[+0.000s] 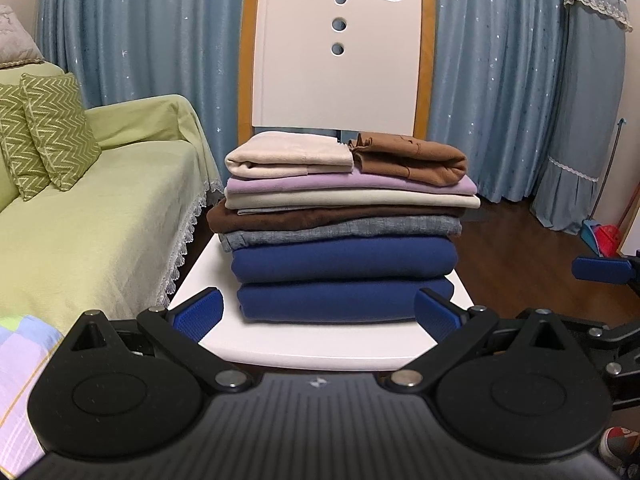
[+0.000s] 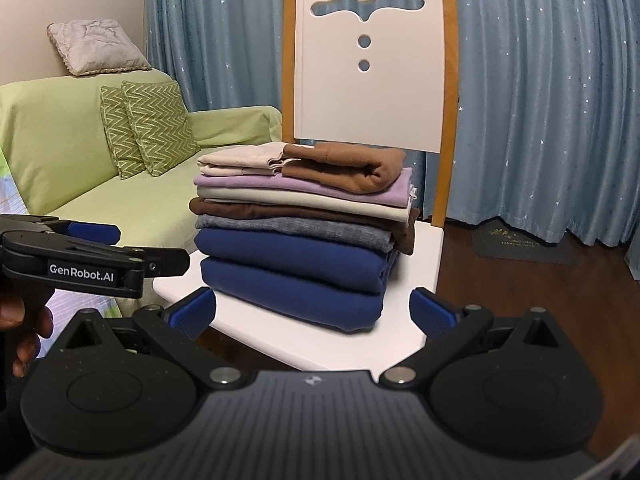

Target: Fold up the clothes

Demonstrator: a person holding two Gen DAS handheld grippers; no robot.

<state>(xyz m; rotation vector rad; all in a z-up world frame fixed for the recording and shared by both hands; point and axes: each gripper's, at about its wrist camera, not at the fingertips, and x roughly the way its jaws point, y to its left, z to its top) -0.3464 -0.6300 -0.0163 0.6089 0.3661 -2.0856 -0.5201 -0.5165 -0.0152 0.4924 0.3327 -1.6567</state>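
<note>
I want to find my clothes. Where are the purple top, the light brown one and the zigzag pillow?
purple top (image 1: 304,184): left wrist view, its front folded edge.
light brown one (image 1: 420,162): left wrist view, its folded front.
zigzag pillow (image 2: 160,128): right wrist view, middle of the front cushion.

**Two low wrist views trained on one chair**

The left wrist view is taken from low and close in front of the white chair (image 1: 340,80), faced squarely toward its back at 12 o'clock. The right wrist view is set slightly further off and to the right, so the chair (image 2: 370,92) is seen at an angle. The stack of folded clothes (image 1: 344,224), sofa (image 2: 60,140) and curtains (image 1: 500,60) are shared by both.
</note>
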